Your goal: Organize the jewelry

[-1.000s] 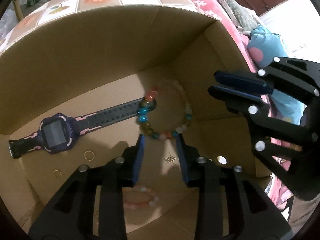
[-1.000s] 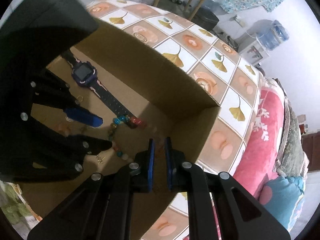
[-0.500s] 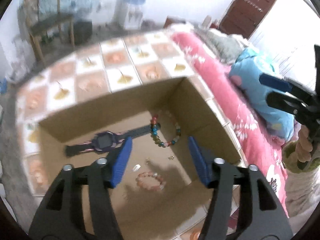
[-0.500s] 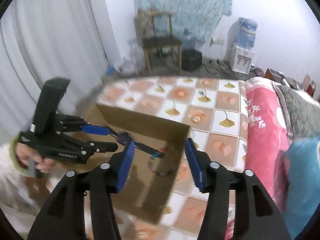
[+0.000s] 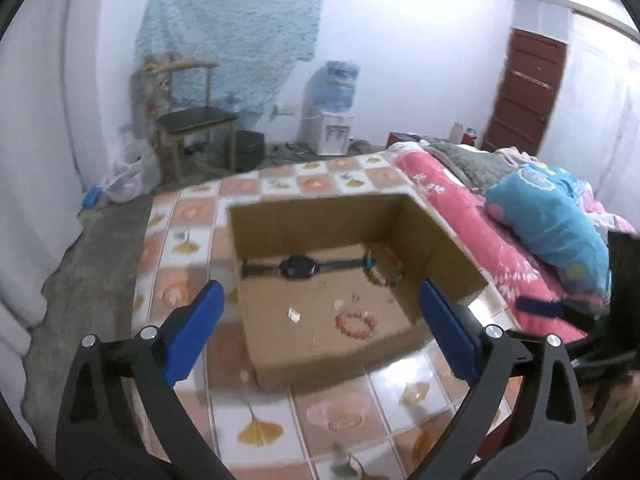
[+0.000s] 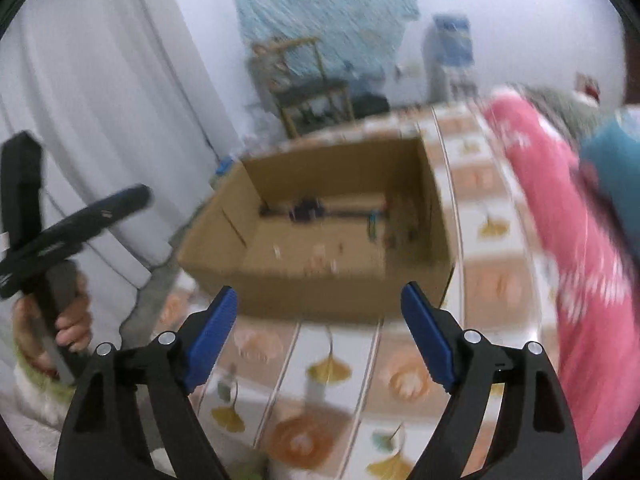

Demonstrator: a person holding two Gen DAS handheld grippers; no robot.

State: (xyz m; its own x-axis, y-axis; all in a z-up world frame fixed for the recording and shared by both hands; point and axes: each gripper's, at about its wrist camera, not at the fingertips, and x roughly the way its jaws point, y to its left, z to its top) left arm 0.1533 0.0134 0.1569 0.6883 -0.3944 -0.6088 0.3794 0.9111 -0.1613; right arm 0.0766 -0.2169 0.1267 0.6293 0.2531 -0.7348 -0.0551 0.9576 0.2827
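While both sets of jaws are opening with nothing between them, the left gripper (image 5: 320,320) and right gripper (image 6: 318,330) hang above the tiled counter (image 5: 340,412) with the leaf pattern. On it stands an open brown cardboard box (image 5: 452,240). Inside lie a dark purple wristwatch (image 5: 298,267) stretched along the far wall, a multicoloured bead bracelet (image 5: 370,272) touching its strap end, and a pink bead bracelet (image 5: 356,323) nearer the front. A pink flowered bed cover (image 5: 480,236) lies beside the counter.
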